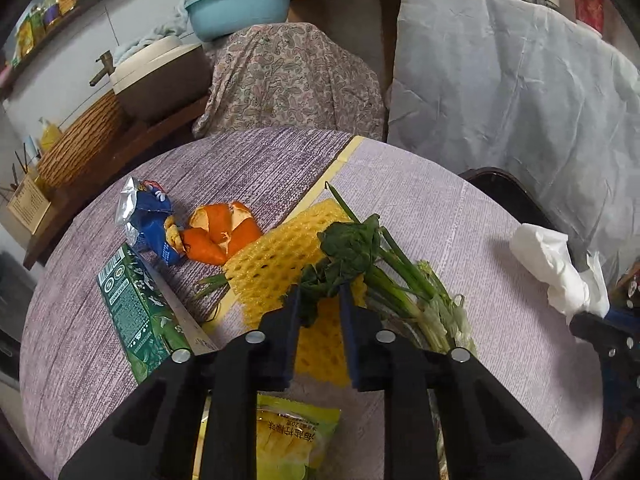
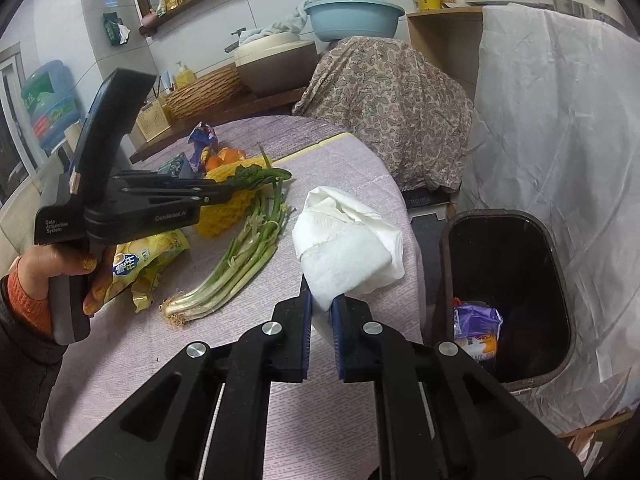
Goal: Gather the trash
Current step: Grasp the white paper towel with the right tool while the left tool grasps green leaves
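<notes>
Black left gripper marked "GenRobot.AI", "Data Acquisition System"

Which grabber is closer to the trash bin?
Right. The right gripper, holding the white tissue, is beside the trash bin. The left gripper is over the table's middle, on a green leaf.

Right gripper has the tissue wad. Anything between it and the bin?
Nothing visible. The right gripper holds the tissue wad near the table edge; the open trash bin stands just beyond, mouth unobstructed.
</notes>
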The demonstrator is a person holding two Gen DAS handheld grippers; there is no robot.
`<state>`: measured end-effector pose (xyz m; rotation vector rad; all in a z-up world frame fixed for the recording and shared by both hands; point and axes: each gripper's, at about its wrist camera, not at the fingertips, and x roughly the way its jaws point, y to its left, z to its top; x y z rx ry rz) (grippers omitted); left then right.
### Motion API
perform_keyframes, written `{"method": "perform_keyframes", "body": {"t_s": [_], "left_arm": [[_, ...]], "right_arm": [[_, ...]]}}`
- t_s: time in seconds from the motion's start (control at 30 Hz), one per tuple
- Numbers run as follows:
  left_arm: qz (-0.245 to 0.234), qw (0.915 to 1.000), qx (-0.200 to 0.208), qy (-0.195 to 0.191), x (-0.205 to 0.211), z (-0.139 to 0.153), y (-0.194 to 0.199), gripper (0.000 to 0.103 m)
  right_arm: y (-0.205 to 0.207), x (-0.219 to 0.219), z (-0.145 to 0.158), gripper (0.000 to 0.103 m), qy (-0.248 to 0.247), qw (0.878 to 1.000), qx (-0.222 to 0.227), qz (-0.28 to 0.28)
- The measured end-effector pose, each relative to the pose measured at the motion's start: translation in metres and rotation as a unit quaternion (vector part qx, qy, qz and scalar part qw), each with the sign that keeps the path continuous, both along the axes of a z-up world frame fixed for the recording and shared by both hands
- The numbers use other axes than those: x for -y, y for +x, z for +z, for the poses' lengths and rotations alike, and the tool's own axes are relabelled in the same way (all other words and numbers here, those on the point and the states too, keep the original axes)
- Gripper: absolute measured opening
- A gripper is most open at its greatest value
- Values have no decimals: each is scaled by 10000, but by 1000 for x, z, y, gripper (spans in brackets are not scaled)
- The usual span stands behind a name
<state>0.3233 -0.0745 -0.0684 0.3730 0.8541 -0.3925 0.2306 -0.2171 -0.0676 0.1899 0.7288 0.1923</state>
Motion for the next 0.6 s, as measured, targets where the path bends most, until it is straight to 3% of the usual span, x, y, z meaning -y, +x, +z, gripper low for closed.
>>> {"method": "perform_keyframes", "body": {"t_s": [0.17,0.47,0.6], "left_arm": [[105,9983,-92,-559,-12,14,-7,10],[-9,9939,169,-1090,-20,52,-31,9],[-256,9899,170,-1384,-4,67,-42,9]], "right_arm": [[-3,4,-1,10,121,9999,28,-28],[-15,24,4,10,321,9993,197,-83],[-27,40,12,10,322,9985,378,-235]]}}
